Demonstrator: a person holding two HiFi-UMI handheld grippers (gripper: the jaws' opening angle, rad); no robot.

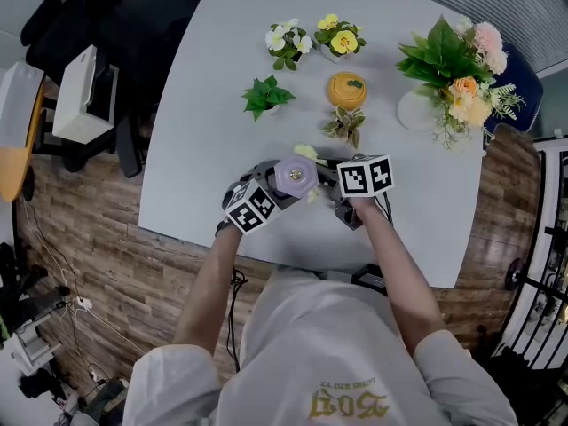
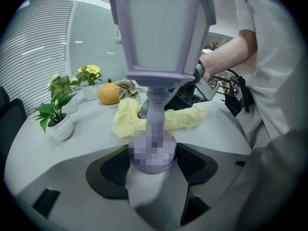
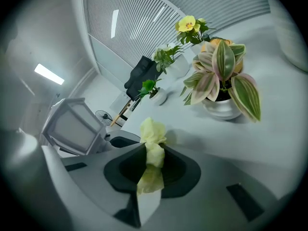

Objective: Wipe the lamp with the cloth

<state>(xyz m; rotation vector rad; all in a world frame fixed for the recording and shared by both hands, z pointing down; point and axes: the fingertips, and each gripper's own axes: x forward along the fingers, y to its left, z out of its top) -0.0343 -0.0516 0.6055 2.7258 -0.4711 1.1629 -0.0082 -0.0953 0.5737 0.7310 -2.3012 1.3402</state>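
Where the pale grey table [image 1: 222, 105] meets the room, its rounded edge gives way to a brown wood-plank floor [image 1: 106, 229]. A slatted wall [image 3: 144, 18] with a dark chair [image 3: 142, 72] before it closes the background of the right gripper view. The tabletop is smooth and matte. Across its upper half in the head view stand small potted plants, a ribbed orange pumpkin-shaped ornament [image 1: 346, 89] and a bouquet [image 1: 457, 60] at the upper right.

The lamp [image 2: 163, 32] is a lavender lantern of smooth plastic, with a slim stem, a round foot and a faceted head holding frosted panes. It sits at the centre of the head view, near the table's lower edge, between both grippers. It stands upright with its long axis vertical: foot at the lower middle of the left gripper view, head at the top, roof towards the head camera.

The left gripper [image 2: 153, 158] has its jaws closed against the lamp's round foot. The right gripper [image 3: 153, 165] has its jaws pinched tight on the cloth [image 3: 154, 141], a soft, crumpled pale yellow rag. The cloth bunches up out of the jaws and, in the left gripper view, trails across the table behind the stem. A variegated plant [image 3: 221, 76] in a shiny pot stands just beyond.
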